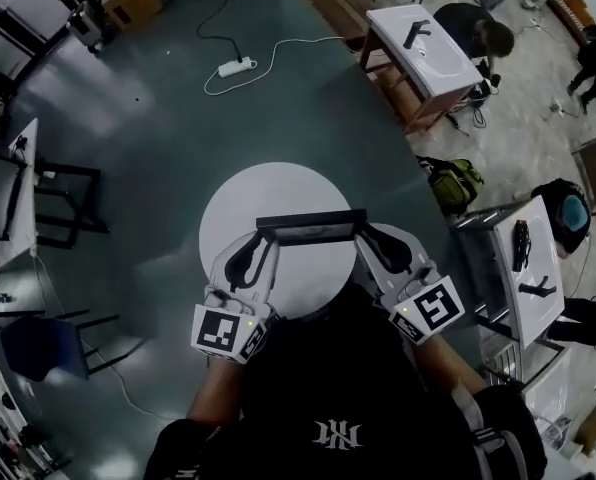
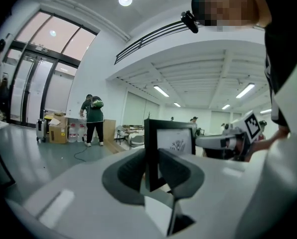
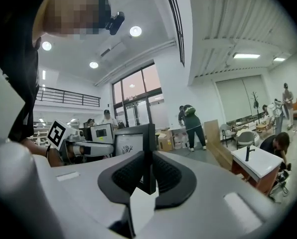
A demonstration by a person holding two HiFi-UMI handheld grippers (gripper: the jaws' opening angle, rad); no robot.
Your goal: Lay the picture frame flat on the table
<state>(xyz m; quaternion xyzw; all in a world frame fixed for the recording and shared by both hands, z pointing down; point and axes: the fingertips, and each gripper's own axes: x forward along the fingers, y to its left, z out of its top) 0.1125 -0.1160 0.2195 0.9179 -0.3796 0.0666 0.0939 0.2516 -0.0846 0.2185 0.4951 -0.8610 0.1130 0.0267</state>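
A black picture frame (image 1: 308,226) stands upright on edge over the round white table (image 1: 268,188), held between my two grippers. My left gripper (image 1: 260,236) is shut on the frame's left side. In the left gripper view that dark edge (image 2: 151,153) sits pinched between the pads, and the white picture with a small drawing (image 2: 176,141) faces that camera. My right gripper (image 1: 362,238) is shut on the right side. In the right gripper view the frame edge (image 3: 149,153) runs up between the pads (image 3: 164,173). Whether the frame's bottom edge touches the table is hidden.
A white power strip (image 1: 236,67) and its cable lie on the floor beyond the table. A wooden stand with a white sink (image 1: 426,46) is at the upper right, with a person (image 1: 478,30) crouching beside it. A blue chair (image 1: 40,348) stands at the lower left.
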